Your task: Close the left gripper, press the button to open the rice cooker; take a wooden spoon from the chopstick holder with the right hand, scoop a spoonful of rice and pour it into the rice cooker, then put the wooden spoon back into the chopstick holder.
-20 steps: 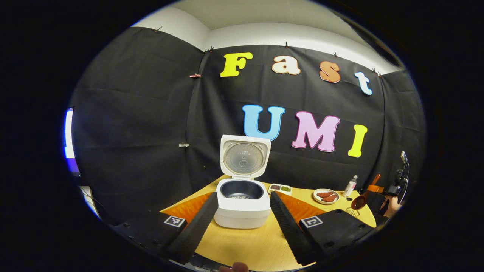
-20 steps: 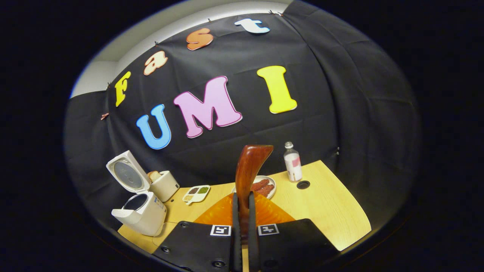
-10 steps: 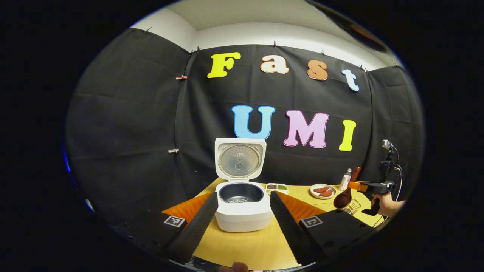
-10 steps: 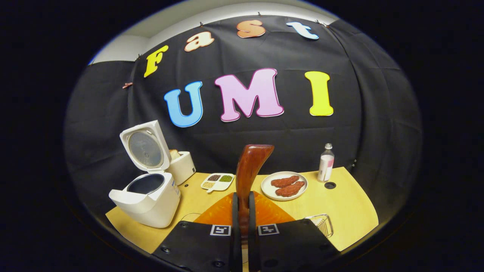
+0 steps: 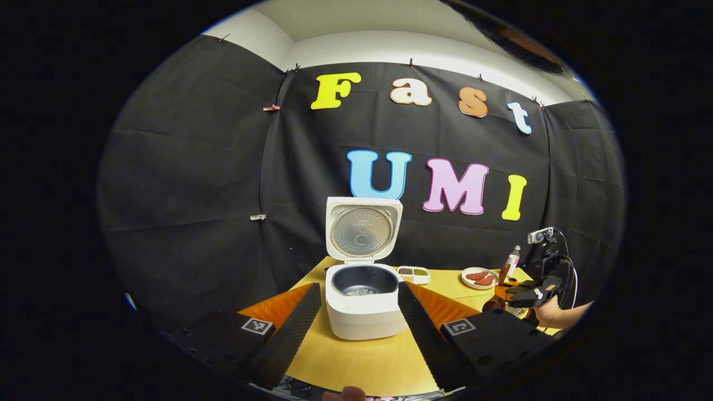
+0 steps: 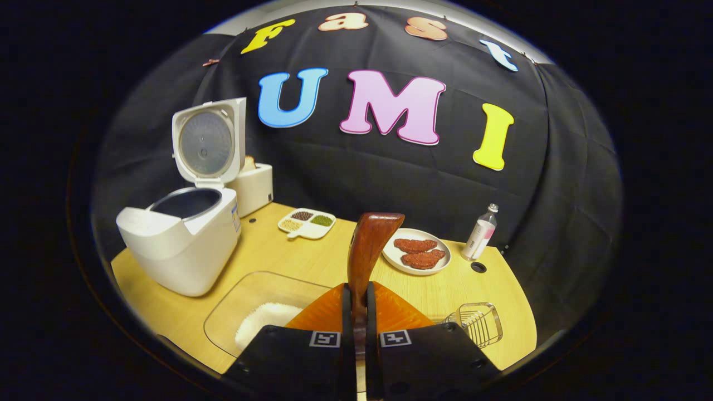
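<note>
The white rice cooker (image 5: 365,317) stands open, its lid (image 5: 363,229) upright, with a few grains in the dark pot (image 5: 365,291). My left gripper (image 5: 359,288) is open, its fingers either side of the cooker's front and short of it. My right gripper (image 6: 356,289) is shut on the handle of the brown wooden spoon (image 6: 367,242), which rises ahead of the fingers. The wire chopstick holder (image 6: 476,324) sits on the table just to the right of it. In the left gripper view the right gripper (image 5: 533,294) hangs low at the far right, held by a hand (image 5: 560,316).
A glass dish with white rice (image 6: 260,320) lies in front of the cooker (image 6: 184,245). Behind are a divided dish of grains (image 6: 307,221), a plate of meat (image 6: 419,257), a small bottle (image 6: 480,225) and a white box (image 6: 253,186). The table edge (image 6: 518,348) is near.
My right gripper has tipped down toward the table with the spoon, bringing the rice dish and wire holder into its view. In the left gripper view it has dropped lower.
</note>
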The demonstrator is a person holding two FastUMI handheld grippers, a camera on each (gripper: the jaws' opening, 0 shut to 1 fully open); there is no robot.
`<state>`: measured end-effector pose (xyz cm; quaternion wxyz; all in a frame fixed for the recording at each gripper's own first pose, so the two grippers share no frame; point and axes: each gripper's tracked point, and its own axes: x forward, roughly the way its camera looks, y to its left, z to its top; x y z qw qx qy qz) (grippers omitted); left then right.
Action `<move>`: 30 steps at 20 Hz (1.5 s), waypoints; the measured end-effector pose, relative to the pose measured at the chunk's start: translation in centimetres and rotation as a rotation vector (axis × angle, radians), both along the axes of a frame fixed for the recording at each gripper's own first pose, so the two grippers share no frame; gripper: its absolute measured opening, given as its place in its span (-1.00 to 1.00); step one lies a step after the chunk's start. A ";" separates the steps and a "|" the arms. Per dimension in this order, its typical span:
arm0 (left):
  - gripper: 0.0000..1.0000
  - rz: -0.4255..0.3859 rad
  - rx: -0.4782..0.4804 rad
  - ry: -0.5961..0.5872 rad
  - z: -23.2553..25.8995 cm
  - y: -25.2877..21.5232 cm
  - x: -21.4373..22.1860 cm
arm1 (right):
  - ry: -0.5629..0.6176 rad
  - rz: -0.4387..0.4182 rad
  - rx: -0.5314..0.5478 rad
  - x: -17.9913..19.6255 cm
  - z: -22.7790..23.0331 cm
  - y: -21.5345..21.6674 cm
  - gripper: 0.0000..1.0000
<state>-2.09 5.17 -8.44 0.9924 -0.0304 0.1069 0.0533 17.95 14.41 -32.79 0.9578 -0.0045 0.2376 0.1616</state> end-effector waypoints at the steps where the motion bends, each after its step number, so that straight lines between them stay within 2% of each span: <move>1: 0.90 0.000 0.001 0.001 -0.1 0.3 0.1 | 0.038 0.004 0.003 -0.8 -1.1 0.6 -0.78; 4: 0.91 -0.002 -0.011 0.009 -0.5 0.9 0.3 | 0.082 -0.061 0.081 -1.0 -1.3 1.0 -0.78; 10: 0.91 0.009 -0.014 0.008 -0.6 1.6 -0.1 | 0.203 -0.222 0.342 -1.6 -1.6 3.5 -0.78; 16: 0.91 0.008 -0.010 0.003 -0.3 1.4 -0.5 | 0.295 -0.294 0.528 -1.6 -1.7 4.5 -0.78; 26: 0.91 -0.001 -0.013 -0.011 0.4 1.2 -1.1 | 0.310 -0.462 0.822 -1.4 0.4 -1.1 -0.78; 27: 0.91 -0.005 -0.015 -0.013 0.5 1.2 -1.2 | 0.312 -0.474 0.842 -1.4 0.5 -1.6 -0.78; 28: 0.91 -0.007 -0.016 -0.014 0.6 1.1 -1.3 | 0.311 -0.484 0.854 -1.3 0.6 -2.1 -0.70; 29: 0.91 -0.008 -0.017 -0.017 0.8 1.1 -1.3 | 0.310 -0.488 0.863 -1.4 0.8 -2.4 -0.70; 30: 0.91 -0.011 -0.020 -0.018 0.8 1.0 -1.4 | 0.311 -0.488 0.874 -1.5 1.0 -2.7 -0.78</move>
